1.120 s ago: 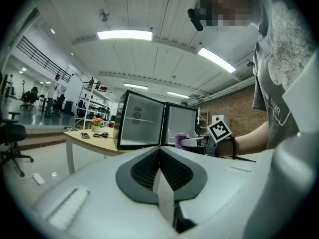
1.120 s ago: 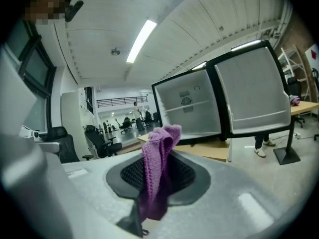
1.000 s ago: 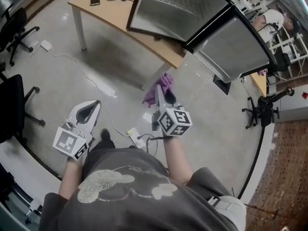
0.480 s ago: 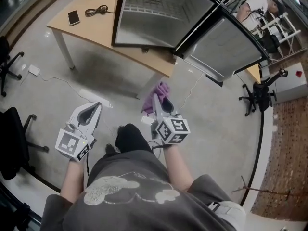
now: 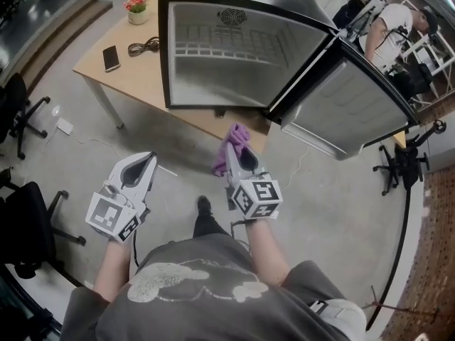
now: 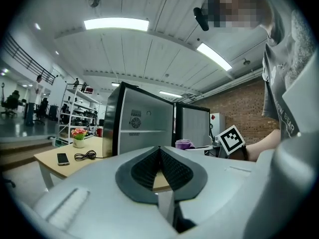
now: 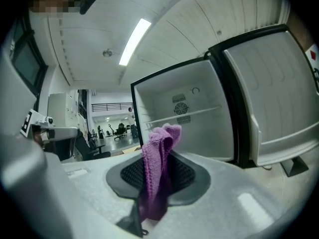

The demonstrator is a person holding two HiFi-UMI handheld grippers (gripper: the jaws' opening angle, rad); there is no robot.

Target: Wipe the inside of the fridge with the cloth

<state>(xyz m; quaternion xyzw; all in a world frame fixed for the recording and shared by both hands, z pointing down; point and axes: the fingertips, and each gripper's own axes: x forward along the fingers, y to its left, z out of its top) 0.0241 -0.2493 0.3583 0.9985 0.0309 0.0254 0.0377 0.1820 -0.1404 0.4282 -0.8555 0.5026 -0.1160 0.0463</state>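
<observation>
A small fridge (image 5: 234, 55) stands on a wooden table (image 5: 135, 73) with its door (image 5: 341, 109) swung open to the right; its white inside (image 7: 192, 118) is bare, with a fan grille at the back. My right gripper (image 5: 238, 155) is shut on a purple cloth (image 5: 233, 144), held just short of the table's front edge below the fridge opening. The cloth (image 7: 157, 158) sticks up from between the jaws in the right gripper view. My left gripper (image 5: 136, 170) hangs lower left, away from the fridge, shut with nothing in it (image 6: 160, 166).
A phone (image 5: 111, 57), a coiled cable (image 5: 144, 46) and a flower pot (image 5: 138, 7) lie on the table left of the fridge. Office chairs (image 5: 25, 222) stand at the left. A person (image 5: 387, 20) is at the back right. Cables run across the floor.
The fridge and table have come closer and more central as the person walked toward them. The right gripper still carries the cloth; the left gripper stays shut beside it.
</observation>
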